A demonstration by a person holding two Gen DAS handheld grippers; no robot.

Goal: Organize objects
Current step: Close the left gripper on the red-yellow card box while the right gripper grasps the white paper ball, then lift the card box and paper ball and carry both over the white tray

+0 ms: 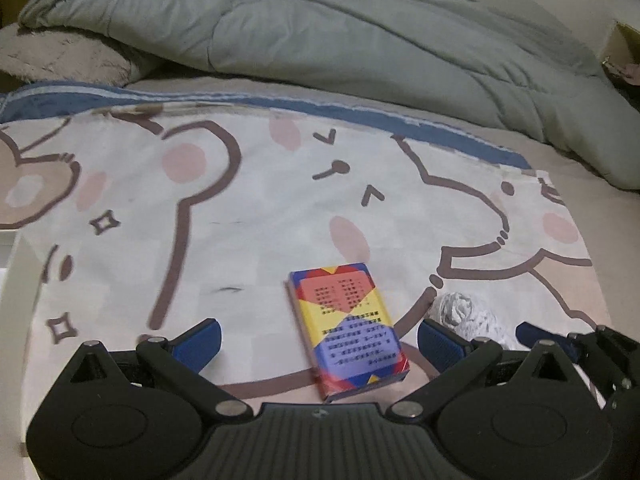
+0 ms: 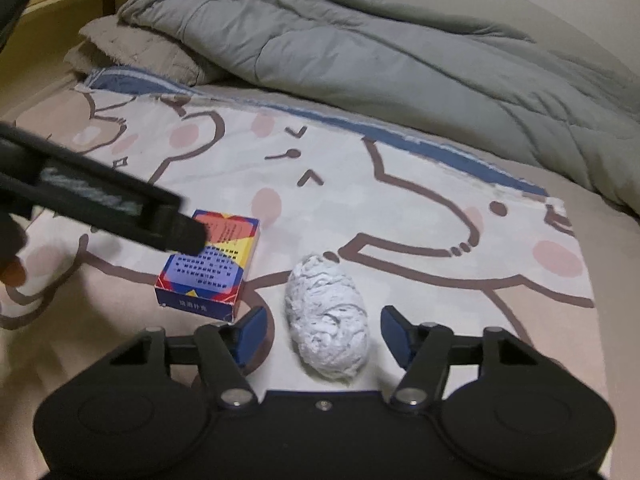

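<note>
A colourful card box [image 1: 347, 330] lies flat on the cartoon-print cloth [image 1: 248, 216], between the blue pads of my open left gripper [image 1: 320, 340]. A white crumpled ball [image 2: 326, 320] lies to its right, between the pads of my open right gripper [image 2: 322, 334]. The box also shows in the right wrist view [image 2: 210, 264], partly covered by the left gripper's dark body [image 2: 100, 200]. The ball also shows in the left wrist view [image 1: 468, 314], next to the right gripper's fingers [image 1: 532, 332]. Neither gripper touches its object.
A bunched grey-green duvet [image 1: 360, 28] lies across the back of the bed. A beige pillow [image 2: 136, 52] sits at the back left. A wooden bed frame [image 2: 72, 0] runs behind it. A white edge [image 1: 16, 272] shows at the far left.
</note>
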